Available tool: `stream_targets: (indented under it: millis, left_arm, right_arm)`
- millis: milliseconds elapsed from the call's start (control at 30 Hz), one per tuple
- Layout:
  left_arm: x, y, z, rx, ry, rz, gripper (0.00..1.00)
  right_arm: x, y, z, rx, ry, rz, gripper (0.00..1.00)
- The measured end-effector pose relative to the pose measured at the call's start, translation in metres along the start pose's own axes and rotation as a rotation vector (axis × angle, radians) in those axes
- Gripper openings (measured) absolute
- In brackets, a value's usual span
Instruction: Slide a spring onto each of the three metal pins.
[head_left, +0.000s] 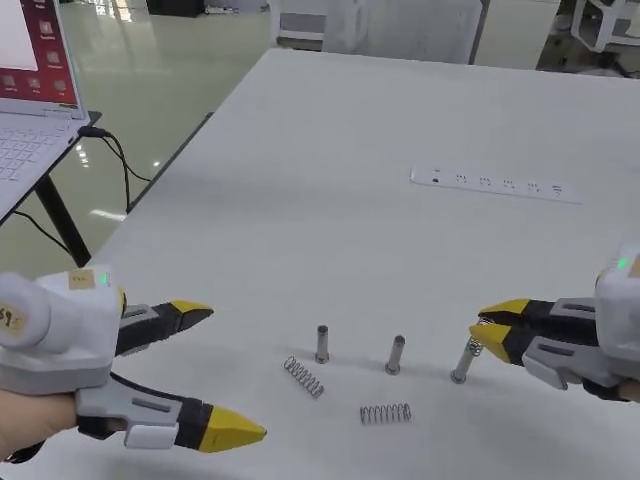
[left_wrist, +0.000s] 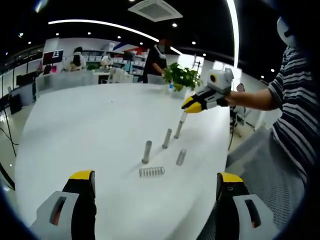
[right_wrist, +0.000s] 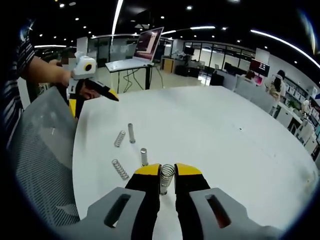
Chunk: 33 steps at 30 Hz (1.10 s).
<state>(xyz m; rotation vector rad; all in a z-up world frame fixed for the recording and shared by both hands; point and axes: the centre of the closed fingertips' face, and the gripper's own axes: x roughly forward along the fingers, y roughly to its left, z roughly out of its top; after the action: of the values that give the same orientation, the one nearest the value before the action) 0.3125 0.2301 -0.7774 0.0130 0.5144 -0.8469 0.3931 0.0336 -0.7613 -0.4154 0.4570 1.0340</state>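
Right gripper (right_wrist: 167, 171) is clamped on a spring (right_wrist: 167, 174) - the coil sits between the yellow jaw tips, right at the top end of the right-hand pin (head_left: 463, 364). In the head view that pin leans, top toward the gripper and foot on the table (head_left: 350, 220), with the held spring at its upper end.

Left gripper (head_left: 215, 370) is released: jaws spread wide, holding nothing, held over the near left part of the table, well apart from the parts.

Middle pin (head_left: 395, 354) and left-hand pin (head_left: 322, 343) stand upright and bare, in a row with the leaning one.

Two springs lie flat on the table - the angled spring (head_left: 303, 376) just beside the left-hand pin's foot, the near spring (head_left: 386, 412) closer to the person, in front of the middle pin.

Farther back there's a white power strip (head_left: 495, 184), and a laptop (head_left: 25, 90) on a stand off the table's left side.
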Motion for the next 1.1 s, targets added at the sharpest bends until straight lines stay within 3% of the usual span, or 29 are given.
stream_targets:
  millis: [367, 967, 1100]
  left_arm:
    - [0.001, -0.002, 0.001, -0.003, -0.001, -0.005, 0.98]
    - [0.006, -0.006, 0.01, 0.003, -0.02, -0.009, 0.98]
    - [0.006, -0.005, 0.011, -0.002, -0.026, -0.006, 0.98]
  right_arm:
    - [0.004, 0.0, -0.004, 0.0, 0.016, 0.005, 0.07]
    - [0.025, 0.009, -0.052, -0.07, 0.131, 0.015, 0.08]
    - [0.024, 0.008, -0.052, -0.073, 0.126, 0.013, 0.08]
